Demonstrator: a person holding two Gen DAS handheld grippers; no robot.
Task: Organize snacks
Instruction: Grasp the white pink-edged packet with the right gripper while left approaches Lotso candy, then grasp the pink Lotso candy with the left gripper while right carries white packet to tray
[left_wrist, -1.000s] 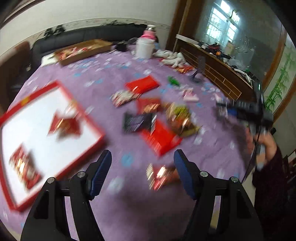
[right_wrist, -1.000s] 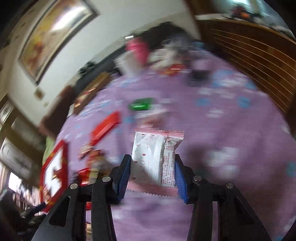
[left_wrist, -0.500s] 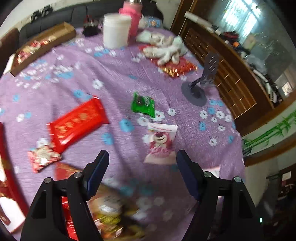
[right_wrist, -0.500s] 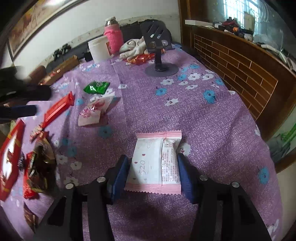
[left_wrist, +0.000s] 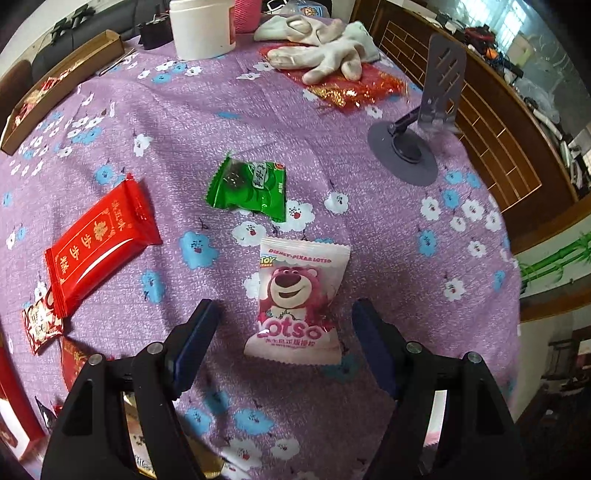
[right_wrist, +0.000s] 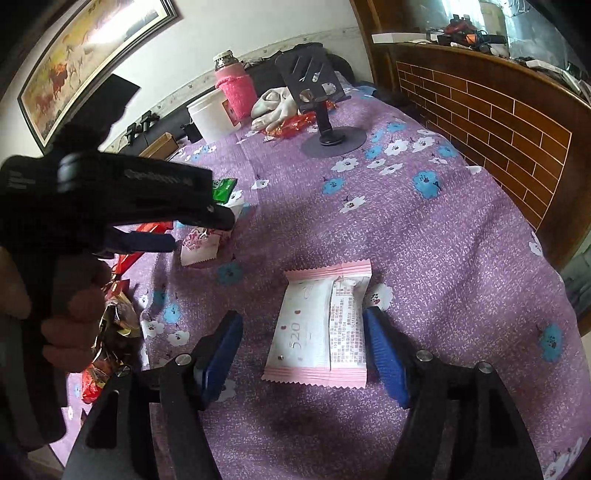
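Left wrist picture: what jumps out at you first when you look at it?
The pink-and-white snack packet with a smiling pink bear grabs the eye first, lying flat on the purple flowered tablecloth between the open blue-padded fingers of the left gripper, untouched. Just beyond it lies a shiny green candy wrapper, and off to the left a long bright red packet with gold writing.

Red box cut off at left edge; gold-wrapped snacks partly hidden behind the person's hand; near wrappers unreadable.
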